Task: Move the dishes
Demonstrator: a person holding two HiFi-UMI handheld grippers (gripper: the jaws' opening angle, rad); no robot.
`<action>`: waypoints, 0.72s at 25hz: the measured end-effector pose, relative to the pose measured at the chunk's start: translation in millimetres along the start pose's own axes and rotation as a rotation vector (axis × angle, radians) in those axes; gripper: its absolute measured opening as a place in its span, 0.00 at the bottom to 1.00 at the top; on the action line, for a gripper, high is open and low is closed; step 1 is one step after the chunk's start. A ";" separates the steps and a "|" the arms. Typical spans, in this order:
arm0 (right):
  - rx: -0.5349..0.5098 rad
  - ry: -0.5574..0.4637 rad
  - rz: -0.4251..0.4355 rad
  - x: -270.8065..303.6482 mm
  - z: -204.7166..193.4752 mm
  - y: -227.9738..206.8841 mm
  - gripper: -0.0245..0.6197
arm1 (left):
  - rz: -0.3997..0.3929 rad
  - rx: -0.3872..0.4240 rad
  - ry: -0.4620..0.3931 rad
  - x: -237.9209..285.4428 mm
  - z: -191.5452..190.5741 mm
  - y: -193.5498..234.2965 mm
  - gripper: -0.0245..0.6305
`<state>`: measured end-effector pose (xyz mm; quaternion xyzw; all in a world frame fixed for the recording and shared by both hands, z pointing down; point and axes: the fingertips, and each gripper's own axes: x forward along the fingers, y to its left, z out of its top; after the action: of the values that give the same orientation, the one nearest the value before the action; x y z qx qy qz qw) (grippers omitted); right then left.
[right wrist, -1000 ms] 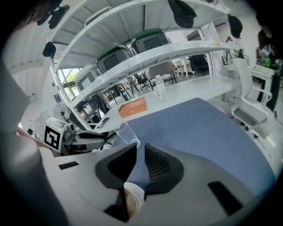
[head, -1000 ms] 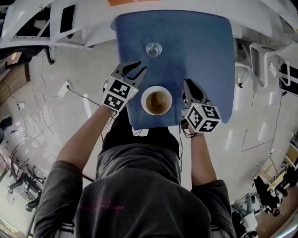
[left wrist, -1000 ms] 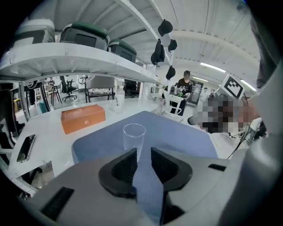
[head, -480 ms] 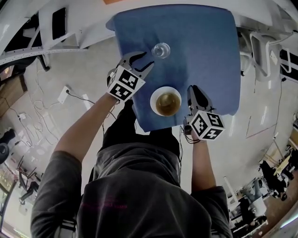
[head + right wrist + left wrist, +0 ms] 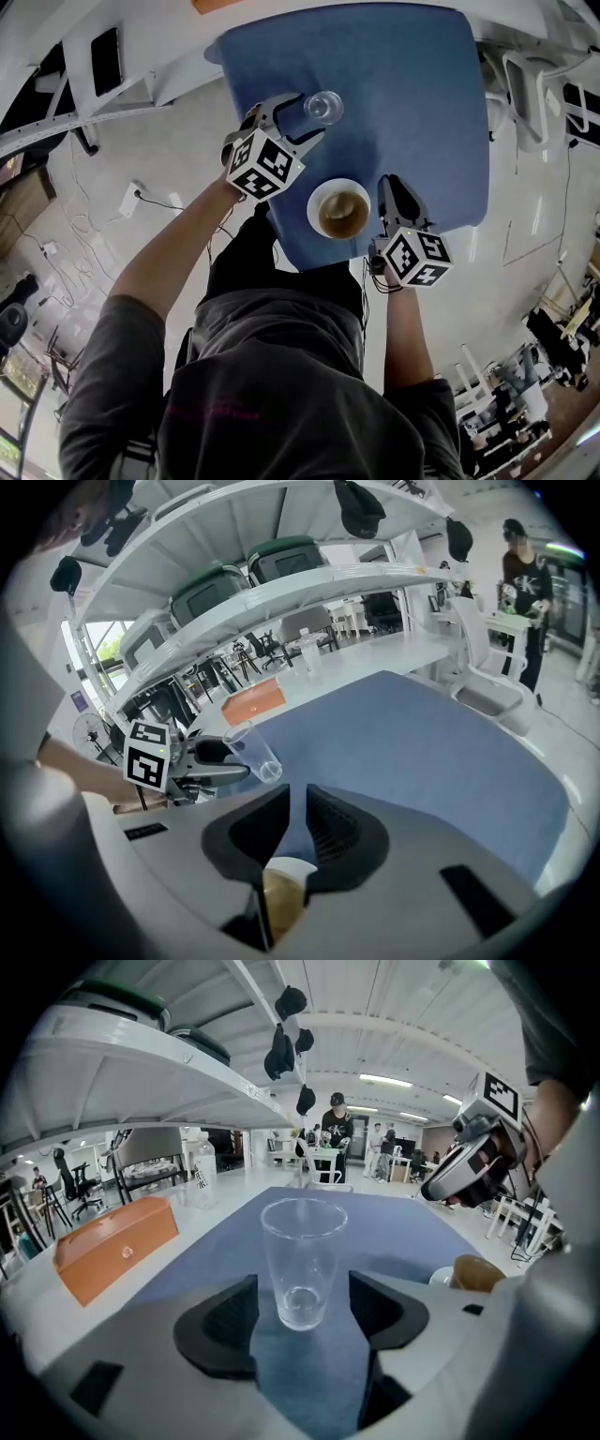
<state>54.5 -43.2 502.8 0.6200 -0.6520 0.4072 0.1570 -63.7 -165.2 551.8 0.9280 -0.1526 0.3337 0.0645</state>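
While the narrow right tongs [image 5: 298, 822] are gripping the bowl [image 5: 339, 208] at the worktop's [image 5: 412, 94] near edge, the left tongs [image 5: 302, 1312], having just been opening wide, are straddling the upright glass [image 5: 302, 1251] untouched, so centring it before closing is looking advisable.
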 end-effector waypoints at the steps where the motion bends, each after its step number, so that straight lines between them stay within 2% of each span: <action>1: 0.003 0.001 -0.003 0.2 -1.1 -0.3 0.13 | -0.005 0.009 -0.001 2.6 0.9 0.7 0.50; 18: 0.025 0.019 -0.032 0.3 -4.0 -13.7 0.13 | -0.077 0.090 -0.008 34.7 15.8 1.7 0.49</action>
<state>66.1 -39.1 510.0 0.6284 -0.6356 0.4184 0.1617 -29.4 -178.7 561.9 0.9365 -0.1019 0.3336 0.0349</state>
